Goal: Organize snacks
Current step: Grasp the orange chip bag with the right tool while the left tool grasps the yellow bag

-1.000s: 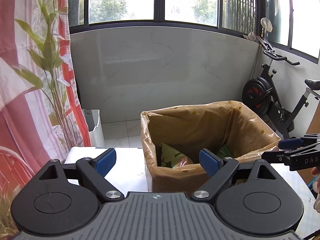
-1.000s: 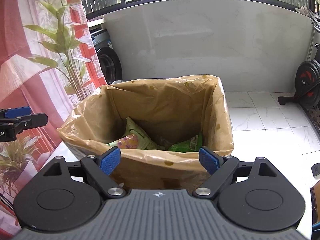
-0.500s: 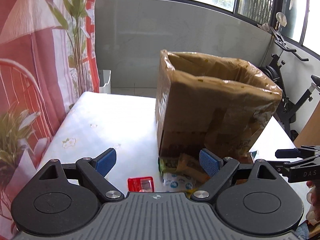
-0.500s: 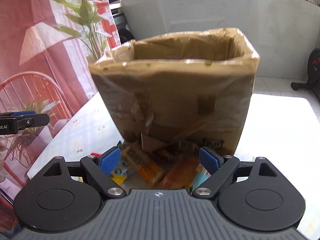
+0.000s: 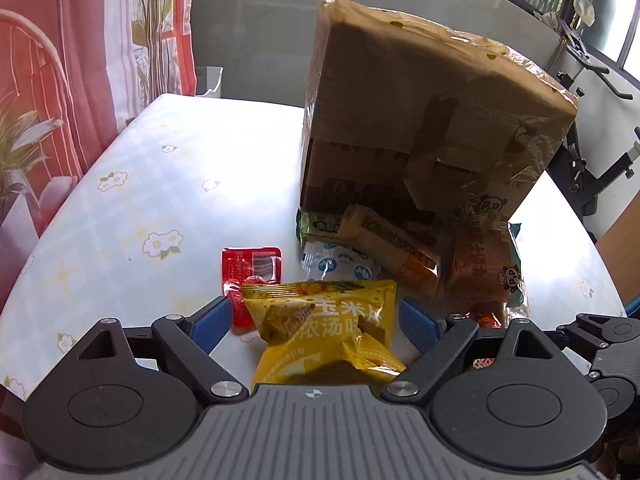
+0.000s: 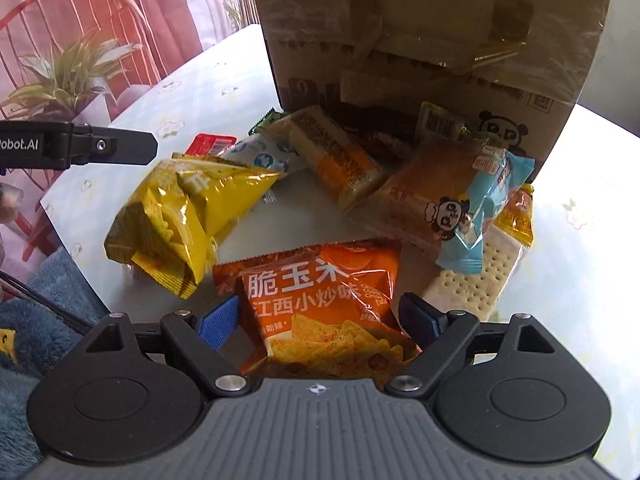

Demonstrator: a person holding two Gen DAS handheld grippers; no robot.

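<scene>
1. The task's stuff is a loose pile of snack packets on the table, heaped against the near foot of the tall brown cardboard box wrapped in clear film. That box is my landmark for everything below.
2. Nearest to us from the box: a crinkly yellow foil chip bag and an orange foil corn chip bag. Closer to the box: a long tan-and-orange wrapped bar, a bread pack with a panda print and pale blue end, a white-and-blue sachet, a pale perforated cracker pack and a small flat red sachet.
3. Left gripper: jaws wide, yellow bag sitting between them, pads not pressing as far as I can see. Holding nothing.
4. Right gripper: same deal, jaws wide around the orange bag, no squeeze yet.
5. Step-wise this looks like lining up for a pick; nothing is lifted.
6. Next move, my guess: close gently on each puffy bag near its middle so the foil doesn't slip, lift clear, then go up over the box rim. The box is tall, so it needs a good lift.
7. Further out: white flower-print tablecloth, red curtain left of the box.
</scene>
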